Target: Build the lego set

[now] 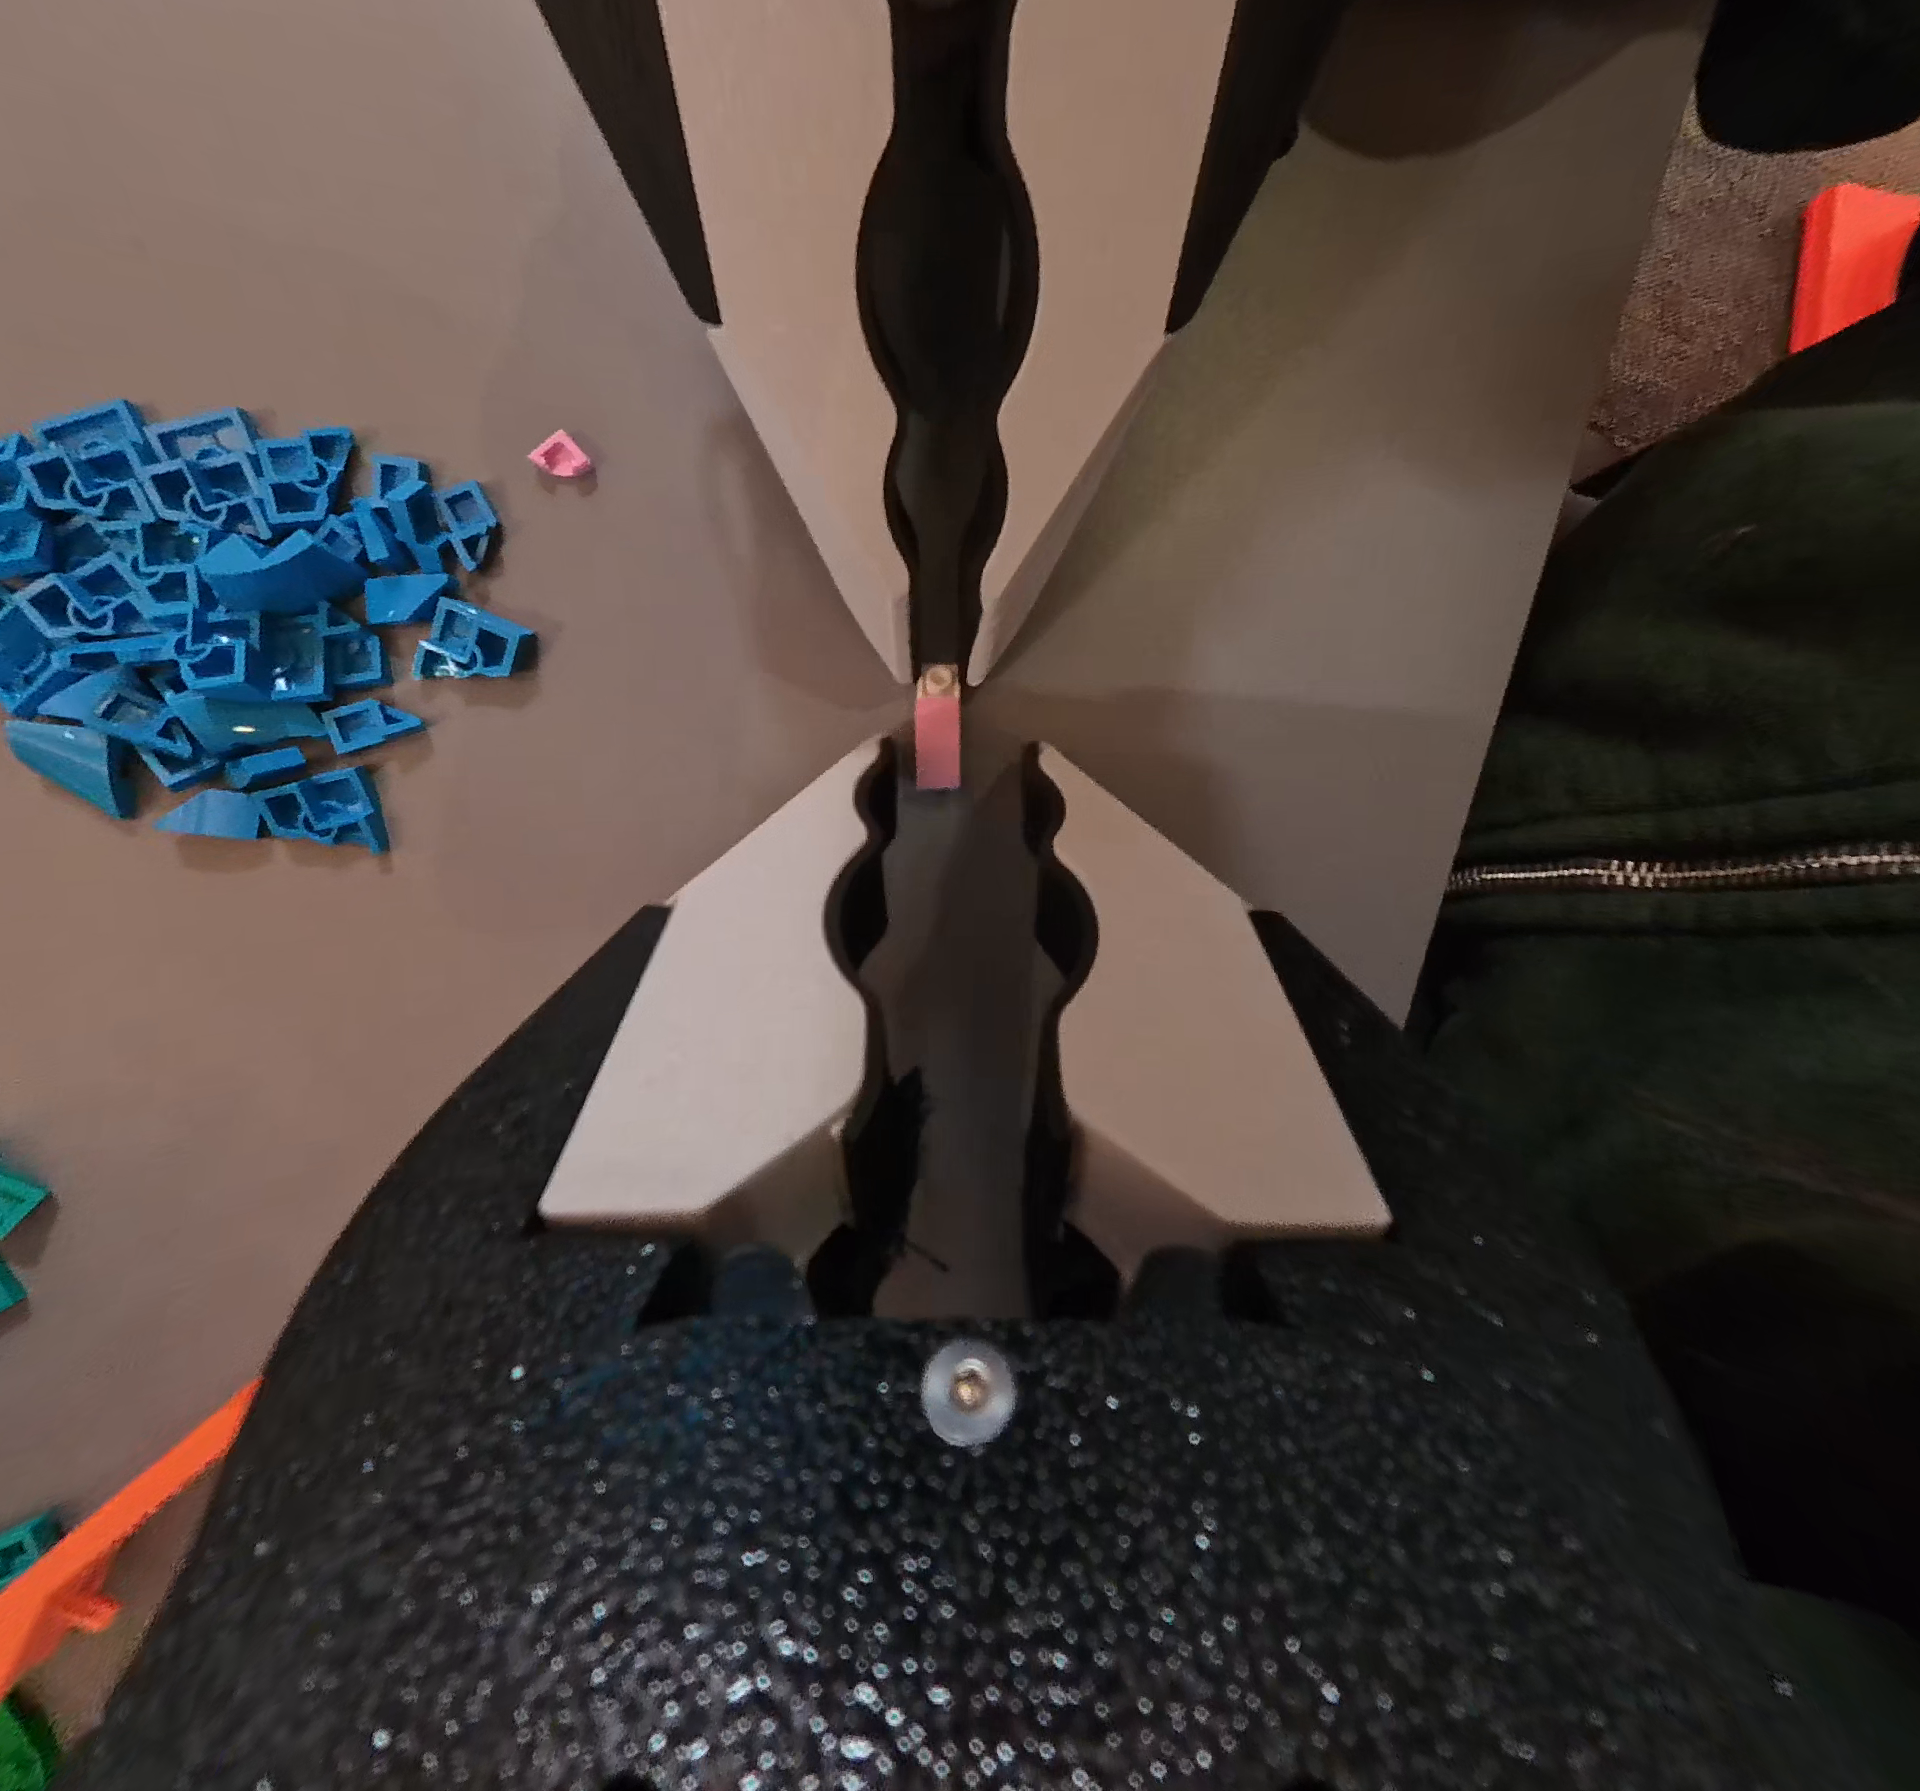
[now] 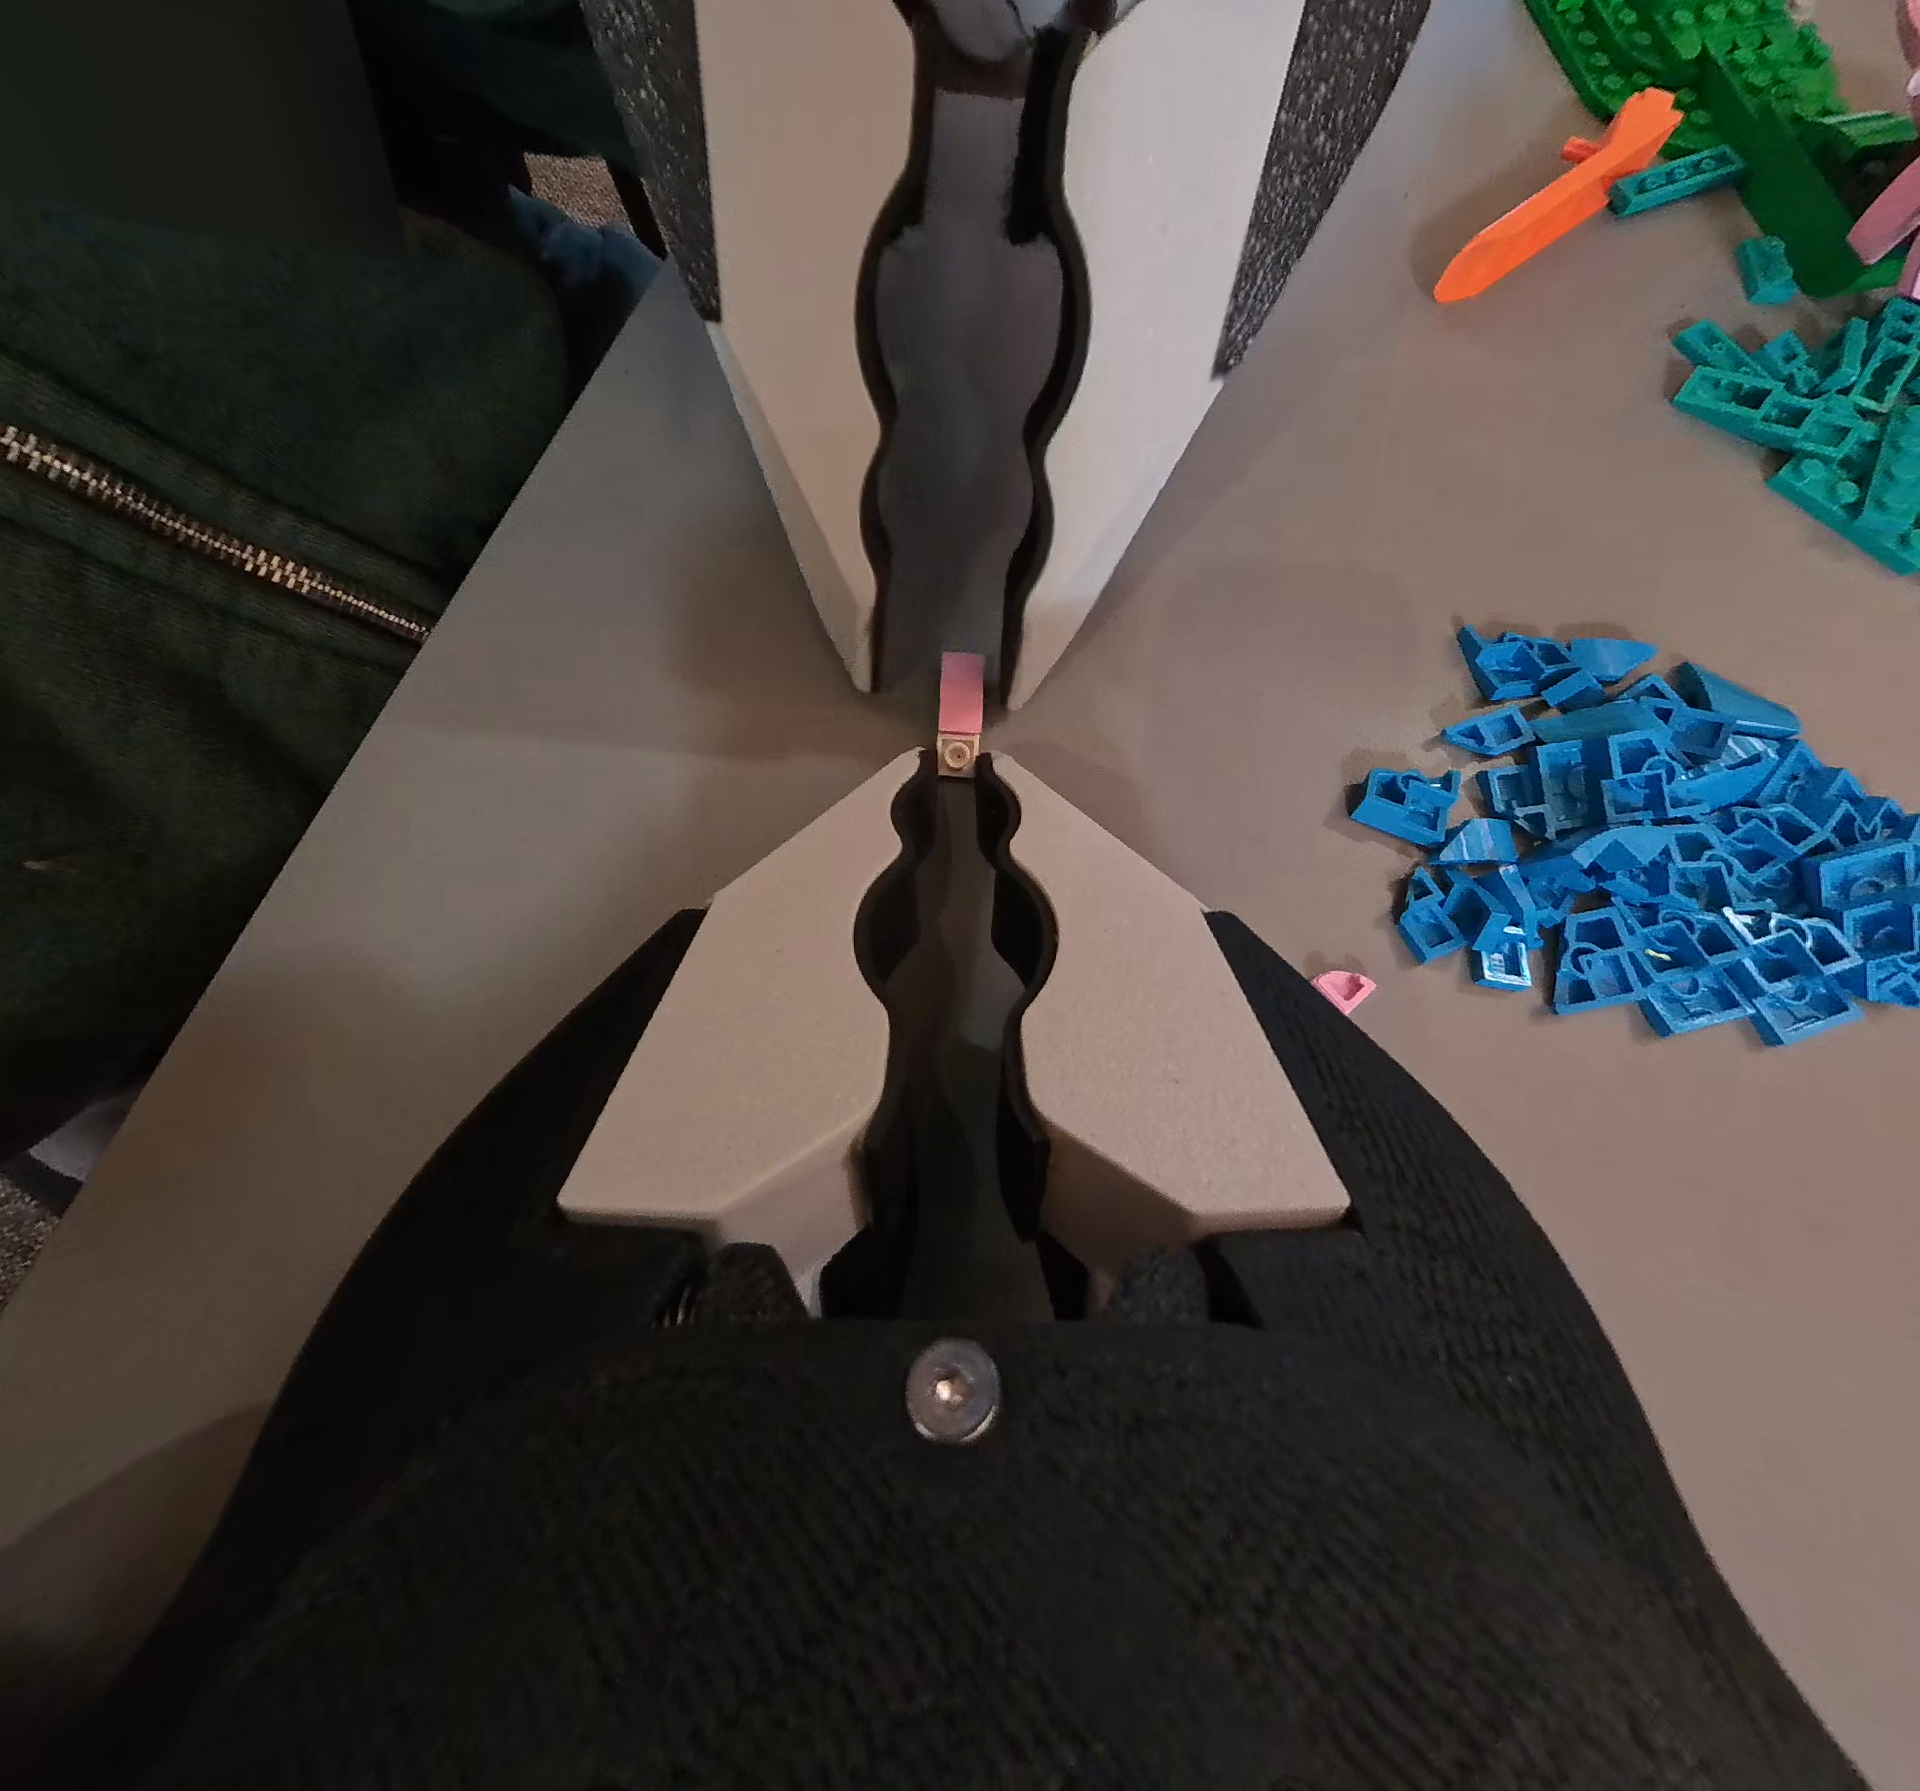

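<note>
Dozens of blue pieces (image 1: 208,619) lie heaped at the far left of the table (image 1: 312,131) in the left wrist view, sorted by colour so a part can be found fast. Just right of the heap sits one loose pink bit (image 1: 561,455), apart from everything, likely set out for a coming step.

At centre the two tools meet nose to nose above the table. The left gripper (image 1: 951,785) is clenched on a small pink brick (image 1: 938,749), pinched at the very tips so most of it stands clear. Opposite, the right gripper (image 2: 954,769) is clamped on a tiny tan piece (image 2: 957,755), its round stud or socket showing toward the camera. Pink and tan touch end to end (whether they are fully seated I cannot tell). Held like this, each tool can push straight against the other, which I judge to be the point: a mid-air join with no baseplate to press on.

Right of the tools a person's dark green jacket (image 1: 1683,702) fills the table edge, so the work is held close to the body for control.

In the right wrist view, to the right past the blue heap, are a teal pile (image 2: 1829,432), an orange tool (image 2: 1558,203) and the green build (image 2: 1683,6), where this small pair probably belongs.
</note>
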`<state>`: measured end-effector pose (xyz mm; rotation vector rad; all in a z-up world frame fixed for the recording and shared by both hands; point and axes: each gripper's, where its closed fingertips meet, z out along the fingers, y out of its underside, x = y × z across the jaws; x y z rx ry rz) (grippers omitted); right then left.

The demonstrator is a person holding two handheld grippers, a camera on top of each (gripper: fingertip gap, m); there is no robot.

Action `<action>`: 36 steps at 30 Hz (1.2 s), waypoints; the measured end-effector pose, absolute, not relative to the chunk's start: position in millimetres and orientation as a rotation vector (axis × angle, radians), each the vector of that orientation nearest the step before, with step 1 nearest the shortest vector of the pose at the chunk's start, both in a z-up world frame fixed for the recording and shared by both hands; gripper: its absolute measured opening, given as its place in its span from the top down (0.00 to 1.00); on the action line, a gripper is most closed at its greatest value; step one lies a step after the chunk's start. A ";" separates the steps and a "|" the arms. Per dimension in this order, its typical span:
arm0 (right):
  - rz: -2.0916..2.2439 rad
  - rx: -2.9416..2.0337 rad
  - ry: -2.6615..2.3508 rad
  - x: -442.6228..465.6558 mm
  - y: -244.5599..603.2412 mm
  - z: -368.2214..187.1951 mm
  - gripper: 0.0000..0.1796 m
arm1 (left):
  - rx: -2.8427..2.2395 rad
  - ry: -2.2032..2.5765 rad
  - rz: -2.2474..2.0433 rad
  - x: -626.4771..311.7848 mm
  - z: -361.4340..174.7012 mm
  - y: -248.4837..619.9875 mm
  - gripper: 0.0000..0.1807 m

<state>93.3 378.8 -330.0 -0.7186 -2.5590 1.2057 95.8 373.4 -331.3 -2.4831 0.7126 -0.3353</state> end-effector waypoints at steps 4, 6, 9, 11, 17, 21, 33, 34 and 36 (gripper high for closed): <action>1.223 -0.734 -2.550 92.4 380.4 -328.4 0.97 | -2.407 0.703 -0.328 97.2 -322.4 373.0 0.80; 1.276 -0.751 -2.522 91.3 381.5 -322.8 0.97 | -2.314 0.721 -0.290 99.6 -314.4 375.3 0.74; 1.379 -0.794 -2.469 89.8 384.6 -311.4 0.97 | -2.142 0.830 -0.104 99.1 -304.8 378.9 0.73; 1.420 -0.810 -2.444 89.8 387.4 -303.6 0.97 | -2.030 0.927 0.108 92.3 -299.9 381.2 0.80; 1.512 -0.815 -2.393 94.5 393.3 -282.9 0.97 | -1.714 1.111 0.422 99.9 -279.4 387.8 0.75; 1.546 -0.812 -2.395 98.8 395.1 -278.6 0.97 | -1.647 1.185 0.517 101.6 -278.3 392.1 0.75; 1.635 -0.789 -2.426 107.3 387.4 -275.4 0.97 | -1.570 1.264 0.649 107.5 -281.0 400.3 0.95; 1.648 -0.791 -2.424 107.4 386.9 -274.6 0.97 | -1.547 1.264 0.683 106.5 -277.4 401.2 0.97; 1.670 -0.800 -2.417 107.5 387.4 -273.1 0.97 | -1.541 1.271 0.714 106.3 -276.4 401.7 0.98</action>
